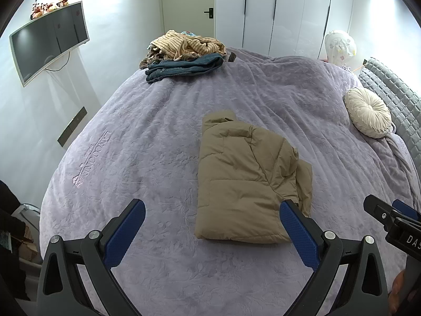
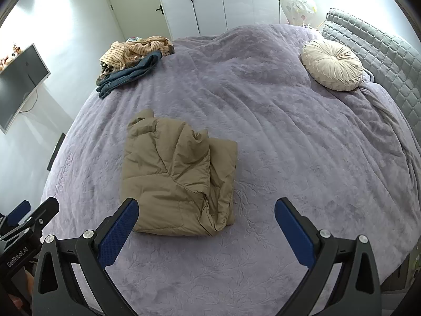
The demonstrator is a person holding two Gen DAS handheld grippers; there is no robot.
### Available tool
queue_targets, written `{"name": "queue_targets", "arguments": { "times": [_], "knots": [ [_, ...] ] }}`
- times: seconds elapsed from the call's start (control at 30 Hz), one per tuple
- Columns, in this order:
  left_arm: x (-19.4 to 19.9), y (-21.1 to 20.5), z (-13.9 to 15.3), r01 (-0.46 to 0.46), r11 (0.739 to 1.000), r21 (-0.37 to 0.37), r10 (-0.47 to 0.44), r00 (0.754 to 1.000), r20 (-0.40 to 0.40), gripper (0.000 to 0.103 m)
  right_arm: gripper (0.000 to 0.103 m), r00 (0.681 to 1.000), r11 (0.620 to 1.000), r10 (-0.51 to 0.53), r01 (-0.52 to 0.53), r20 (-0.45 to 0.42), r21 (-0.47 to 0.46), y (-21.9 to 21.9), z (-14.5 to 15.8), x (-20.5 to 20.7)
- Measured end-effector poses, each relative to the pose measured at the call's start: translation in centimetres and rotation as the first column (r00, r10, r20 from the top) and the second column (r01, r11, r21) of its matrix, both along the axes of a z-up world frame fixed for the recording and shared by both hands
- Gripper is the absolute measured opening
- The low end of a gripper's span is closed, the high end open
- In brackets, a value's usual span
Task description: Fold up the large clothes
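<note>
My left tool (image 1: pixel 211 212) hangs over the bed (image 1: pixel 147 137) with its two blue pads spread wide and nothing between them. My right tool (image 2: pixel 206 210) is the same: pads far apart, holding nothing.

The jacket (image 1: pixel 247 181), tan and puffy, lies folded into a thick bundle on the bed's purple cover. In the left view it sits just right of centre, its near edge reaching down between my left tool's pads, with the right pad overlapping its lower right corner in the frame. In the right view the jacket (image 2: pixel 176 176) sits left of centre, and my right tool's left pad overlaps its lower left corner. I cannot tell whether either pad touches the fabric.

At the upper middle of the left view a pile of clothes (image 1: pixel 184 52) rests at the far edge of the bed, a striped beige piece on top of folded jeans. A round cream cushion (image 1: pixel 368 112) lies at the right, against the grey quilted headboard (image 1: pixel 394 100). A TV (image 1: pixel 50 42) hangs on the wall at upper left, and a white wardrobe (image 1: pixel 276 8) fills the top.
</note>
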State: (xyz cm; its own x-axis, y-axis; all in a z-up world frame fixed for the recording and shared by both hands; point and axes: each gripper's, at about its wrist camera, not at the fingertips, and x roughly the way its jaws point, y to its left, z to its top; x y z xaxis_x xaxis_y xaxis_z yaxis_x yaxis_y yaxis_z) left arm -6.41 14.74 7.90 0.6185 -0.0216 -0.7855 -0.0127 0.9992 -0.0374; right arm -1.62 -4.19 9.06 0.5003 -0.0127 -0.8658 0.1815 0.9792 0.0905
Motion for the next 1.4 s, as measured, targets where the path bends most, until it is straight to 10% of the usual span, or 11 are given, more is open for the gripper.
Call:
{"name": "queue_targets", "arguments": {
  "times": [1.4],
  "knots": [
    [-0.4,0.3,0.5,-0.024,1.000,0.012,0.024,0.999,0.024,0.102,0.103,1.000,1.000,0.017,-0.017,-0.005,0.013,2.2,-0.4,-0.5]
  ]
}}
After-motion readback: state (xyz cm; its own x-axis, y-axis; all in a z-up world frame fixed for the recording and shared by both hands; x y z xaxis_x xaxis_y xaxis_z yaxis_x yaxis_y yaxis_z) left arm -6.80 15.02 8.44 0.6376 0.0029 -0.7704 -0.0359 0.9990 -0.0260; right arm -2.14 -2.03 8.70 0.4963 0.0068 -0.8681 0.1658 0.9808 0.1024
